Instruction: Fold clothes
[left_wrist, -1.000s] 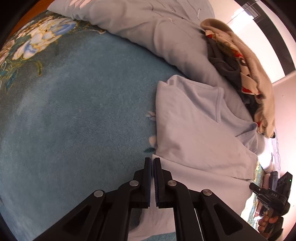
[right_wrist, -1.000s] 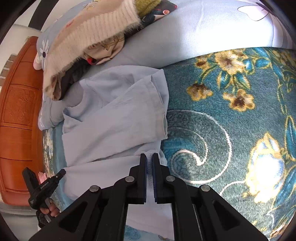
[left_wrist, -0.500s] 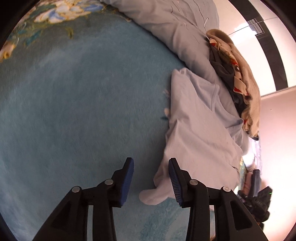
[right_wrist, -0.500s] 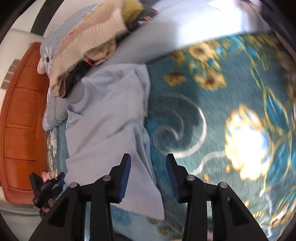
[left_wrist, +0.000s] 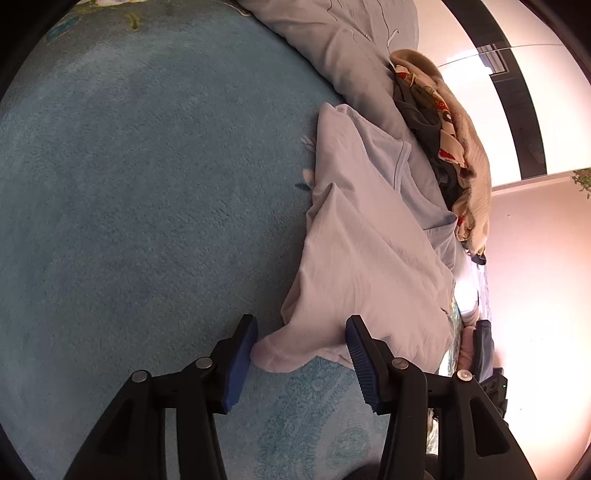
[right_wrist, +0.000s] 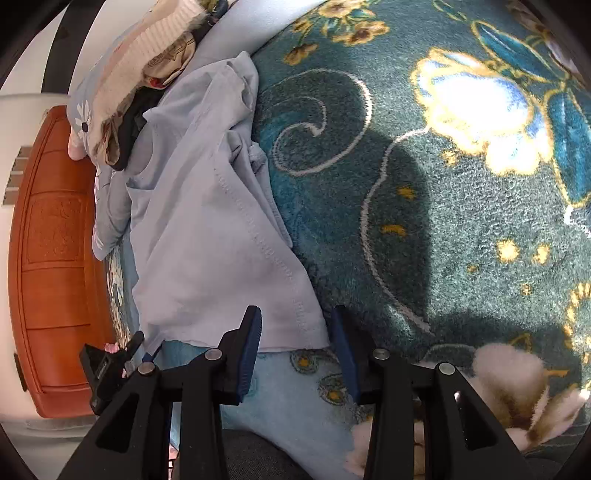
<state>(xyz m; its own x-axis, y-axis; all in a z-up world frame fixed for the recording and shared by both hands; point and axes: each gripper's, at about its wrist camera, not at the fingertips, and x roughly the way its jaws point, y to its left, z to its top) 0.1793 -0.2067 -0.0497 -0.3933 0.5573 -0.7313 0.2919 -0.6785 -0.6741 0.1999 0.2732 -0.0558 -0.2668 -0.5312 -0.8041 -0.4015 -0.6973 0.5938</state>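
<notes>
A pale blue T-shirt (left_wrist: 369, 251) lies partly folded on a teal floral blanket (left_wrist: 147, 184). My left gripper (left_wrist: 301, 356) is open, its jaws on either side of the shirt's near corner, which lies loose on the blanket. In the right wrist view the same shirt (right_wrist: 207, 229) lies with its stitched hem toward me. My right gripper (right_wrist: 297, 345) is open with the hem corner between its jaws, not held. The other gripper shows at the lower left of the right wrist view (right_wrist: 107, 365).
A heap of clothes (left_wrist: 443, 118), beige knit on top, rests on a grey-blue pillow (left_wrist: 340, 48) behind the shirt. A wooden headboard (right_wrist: 51, 258) stands at the left of the right wrist view. Patterned blanket (right_wrist: 443, 184) spreads to the right.
Both grippers were shut on the shirt's near edge one second ago. Both have opened and let it go, and the shirt's edge has dropped onto the blanket.
</notes>
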